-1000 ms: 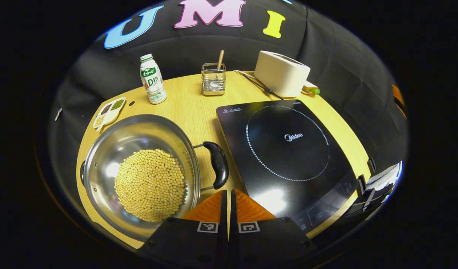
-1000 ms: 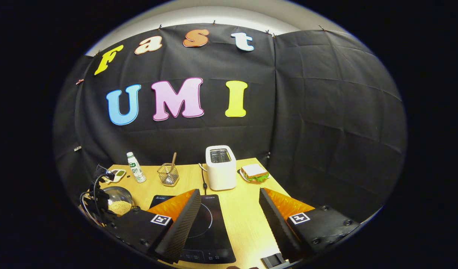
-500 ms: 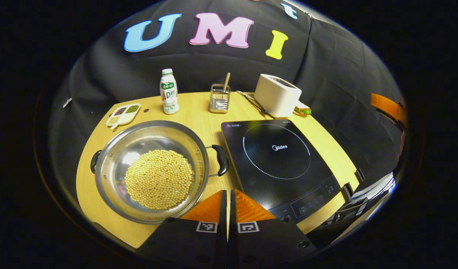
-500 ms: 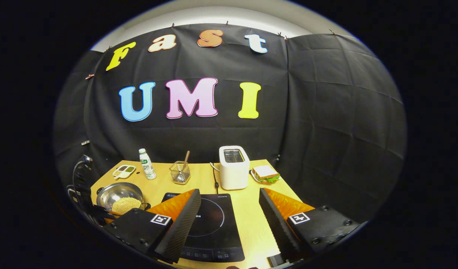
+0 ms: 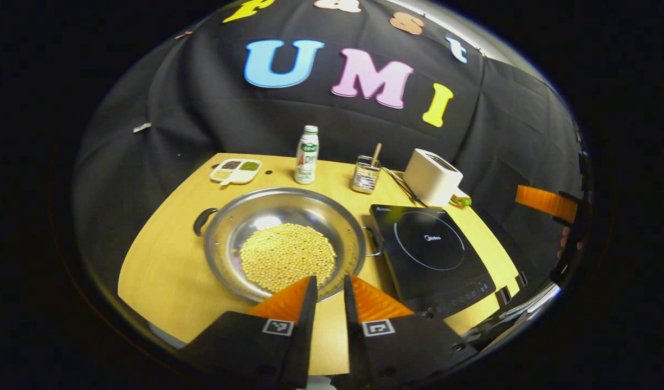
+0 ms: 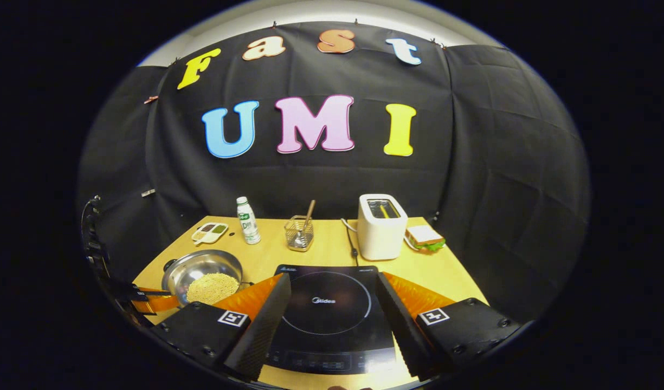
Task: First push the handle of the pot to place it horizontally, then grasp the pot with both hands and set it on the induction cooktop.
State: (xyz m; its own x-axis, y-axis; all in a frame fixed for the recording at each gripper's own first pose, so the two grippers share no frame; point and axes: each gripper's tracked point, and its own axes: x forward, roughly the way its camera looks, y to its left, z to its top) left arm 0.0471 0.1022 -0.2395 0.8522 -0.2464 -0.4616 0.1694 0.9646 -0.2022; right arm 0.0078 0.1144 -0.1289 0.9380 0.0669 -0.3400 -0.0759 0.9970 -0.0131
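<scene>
A steel pot [image 5: 272, 203] of yellow beans [image 5: 288, 255] sits on the wooden table [image 5: 163, 260], with one black handle [image 5: 203, 220] at its left and the other [image 5: 375, 241] at its right, beside the black induction cooktop [image 5: 429, 246]. My left gripper [image 5: 329, 281] hovers at the pot's near rim, its fingers a narrow gap apart and holding nothing. My right gripper [image 6: 333, 279] stands open above the near half of the cooktop [image 6: 332, 303], empty. In the right gripper view the pot [image 6: 199, 264] lies to the left, with the left gripper [image 6: 144, 301] in front of it.
Along the table's back stand a sectioned dish [image 5: 236, 170], a white bottle [image 5: 307, 154], a wire holder [image 5: 365, 174] and a white toaster [image 5: 432, 177]. A sandwich [image 6: 425, 238] lies right of the toaster. The right gripper's finger [image 5: 546, 201] shows at the far right.
My left gripper has drawn back and up from the pot's right handle, and its fingers have parted slightly. The right gripper has swung left over the cooktop.
</scene>
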